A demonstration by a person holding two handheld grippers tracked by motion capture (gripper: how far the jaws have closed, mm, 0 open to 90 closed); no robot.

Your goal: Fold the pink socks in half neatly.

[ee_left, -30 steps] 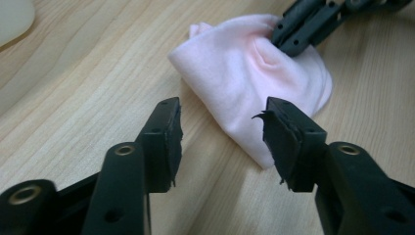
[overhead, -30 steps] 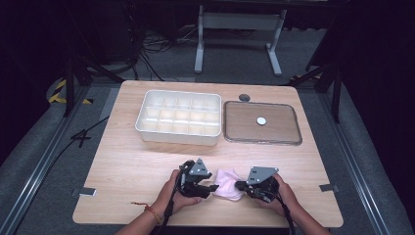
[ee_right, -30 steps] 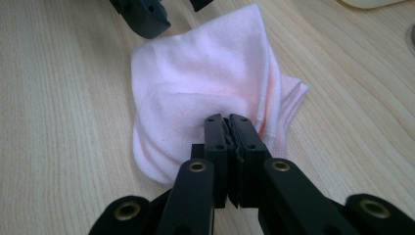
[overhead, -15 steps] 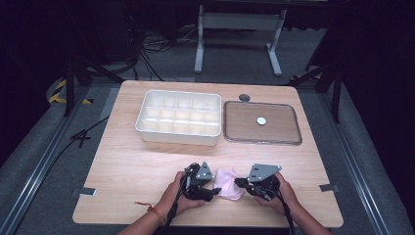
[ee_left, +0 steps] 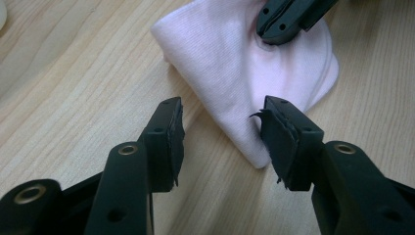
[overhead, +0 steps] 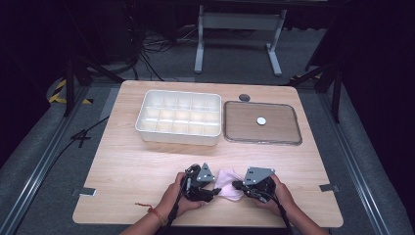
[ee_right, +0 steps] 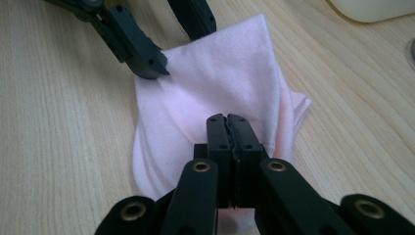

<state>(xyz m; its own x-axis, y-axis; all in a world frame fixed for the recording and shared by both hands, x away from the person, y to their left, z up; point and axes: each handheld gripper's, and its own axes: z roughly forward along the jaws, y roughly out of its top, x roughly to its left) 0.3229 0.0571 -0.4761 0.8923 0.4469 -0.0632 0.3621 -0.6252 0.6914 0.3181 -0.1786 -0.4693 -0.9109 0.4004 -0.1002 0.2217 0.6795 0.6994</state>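
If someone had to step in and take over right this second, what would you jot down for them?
Right hand-held gripper: shut, tips pressed together on the pink cloth.
Left hand-held gripper: jaws apart and just been closing, astride the cloth's near corner, not pinching it.
Cloth: folded, flat on the table near the front edge, between both hands.
White divided box and its lid: side by side farther back, untouched; box looks empty.
Done: cloth partly folded.
Left: probably finish folding, then put it in the box.

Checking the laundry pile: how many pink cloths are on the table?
1. The folded pink cloth lies near the table's front edge, between the left gripper and the right gripper. More layers or items folded inside would be hidden.
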